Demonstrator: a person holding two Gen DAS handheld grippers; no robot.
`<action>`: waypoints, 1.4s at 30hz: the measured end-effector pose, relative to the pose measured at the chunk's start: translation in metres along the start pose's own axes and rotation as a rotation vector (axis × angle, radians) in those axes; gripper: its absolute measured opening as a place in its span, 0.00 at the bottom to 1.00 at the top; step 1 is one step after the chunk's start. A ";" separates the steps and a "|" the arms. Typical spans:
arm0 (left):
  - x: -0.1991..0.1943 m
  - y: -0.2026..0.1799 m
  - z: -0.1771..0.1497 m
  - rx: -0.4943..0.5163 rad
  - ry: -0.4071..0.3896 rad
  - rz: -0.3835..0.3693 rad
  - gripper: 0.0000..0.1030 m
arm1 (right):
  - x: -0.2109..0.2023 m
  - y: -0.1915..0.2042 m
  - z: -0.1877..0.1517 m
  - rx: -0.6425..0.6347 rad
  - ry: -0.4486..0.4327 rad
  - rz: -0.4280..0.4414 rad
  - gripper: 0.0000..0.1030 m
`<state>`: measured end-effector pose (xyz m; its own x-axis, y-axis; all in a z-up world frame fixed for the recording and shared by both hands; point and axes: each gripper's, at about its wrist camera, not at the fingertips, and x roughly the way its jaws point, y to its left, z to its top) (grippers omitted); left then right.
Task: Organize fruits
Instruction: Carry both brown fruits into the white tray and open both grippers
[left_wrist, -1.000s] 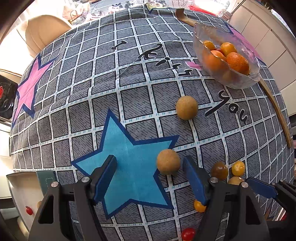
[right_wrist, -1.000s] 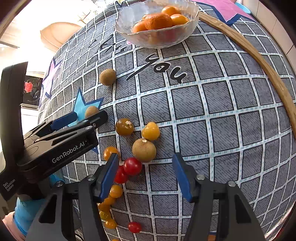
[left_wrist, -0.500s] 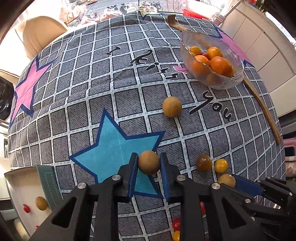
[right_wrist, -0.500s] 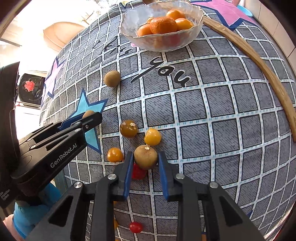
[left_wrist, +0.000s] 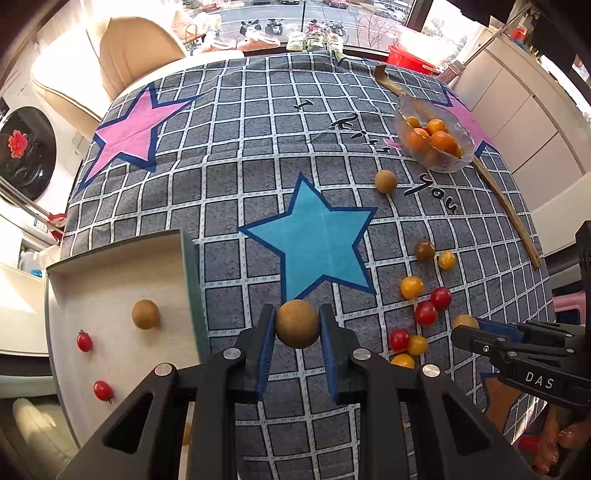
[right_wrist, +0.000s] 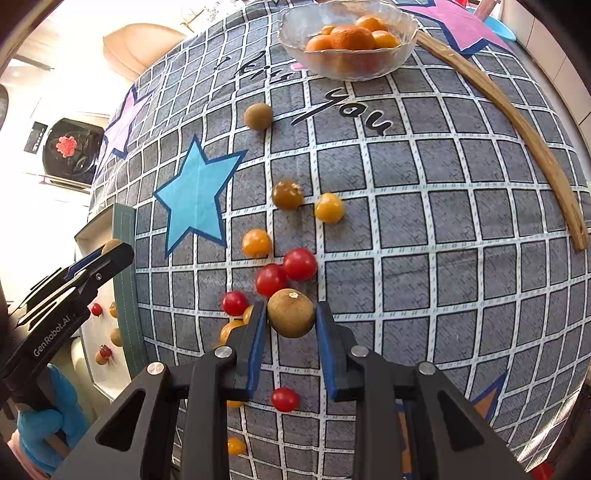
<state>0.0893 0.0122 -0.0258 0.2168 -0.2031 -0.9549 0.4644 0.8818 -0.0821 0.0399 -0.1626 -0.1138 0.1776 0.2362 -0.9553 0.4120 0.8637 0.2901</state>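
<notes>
Tan, round, matte longans sit clamped in left claw (left_wrist: 297, 325) and right claw (right_wrist: 291, 318).

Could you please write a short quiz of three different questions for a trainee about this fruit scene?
1. True or false: the left gripper holds a round brown fruit.
2. What does the right gripper hold? A) red cherry tomato B) round brown fruit C) orange
3. Fill in: the oranges lie in the clear glass ____.

Key: 1 true; 2 B, the brown fruit with a pale spot; 3 bowl.
</notes>
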 end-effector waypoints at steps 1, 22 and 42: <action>-0.004 0.008 -0.007 -0.015 0.000 0.005 0.24 | 0.001 0.006 -0.003 -0.007 0.006 -0.002 0.28; 0.003 0.140 -0.101 -0.211 0.070 0.167 0.24 | 0.037 0.189 -0.004 -0.312 0.071 0.112 0.28; 0.016 0.148 -0.107 -0.227 0.079 0.135 0.24 | 0.114 0.250 0.011 -0.414 0.202 0.029 0.28</action>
<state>0.0692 0.1854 -0.0838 0.1914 -0.0516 -0.9802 0.2293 0.9733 -0.0065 0.1732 0.0751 -0.1497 -0.0107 0.3098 -0.9507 0.0103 0.9508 0.3097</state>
